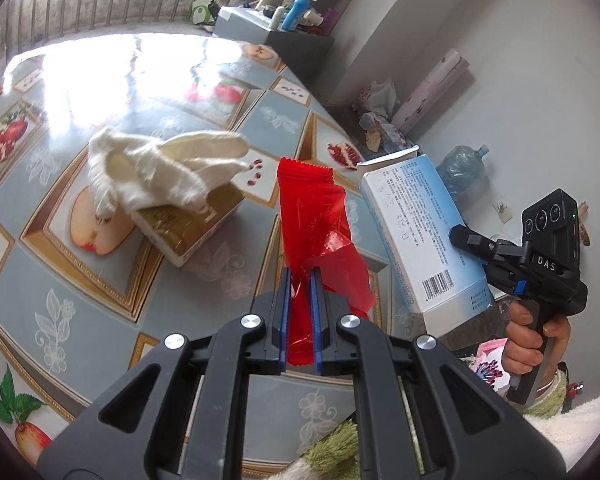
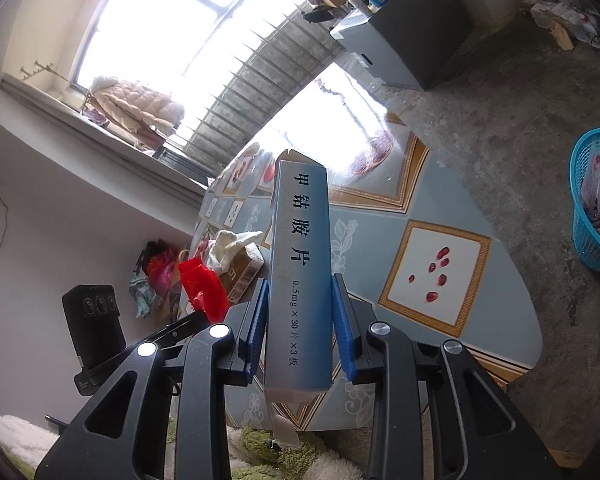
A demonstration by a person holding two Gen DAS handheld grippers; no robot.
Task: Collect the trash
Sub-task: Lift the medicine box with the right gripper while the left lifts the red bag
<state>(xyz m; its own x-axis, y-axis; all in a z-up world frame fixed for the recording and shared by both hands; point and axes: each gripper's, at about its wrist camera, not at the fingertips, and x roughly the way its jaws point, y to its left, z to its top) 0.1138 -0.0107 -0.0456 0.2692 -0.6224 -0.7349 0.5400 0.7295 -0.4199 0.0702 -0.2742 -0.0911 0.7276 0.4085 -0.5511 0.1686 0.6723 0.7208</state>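
Note:
My left gripper [image 1: 300, 276] is shut on a red plastic wrapper [image 1: 308, 208], which stands up from its blue pads above the table. In the right wrist view the same red wrapper [image 2: 202, 286] shows at the lower left. My right gripper [image 2: 300, 284] is shut on a blue and white medicine box [image 2: 300, 264], pads pressed on its two sides. From the left wrist view that box [image 1: 416, 228] hangs off the table's right edge, with the right gripper [image 1: 462, 236] and a hand behind it.
A gold tissue box [image 1: 188, 224] with a white cloth [image 1: 156, 172] on it sits on the fruit-patterned table [image 1: 100, 304]. A blue basket [image 2: 594, 200] of rubbish stands on the floor at the right. Litter and a plastic bottle [image 1: 462, 166] lie by the wall.

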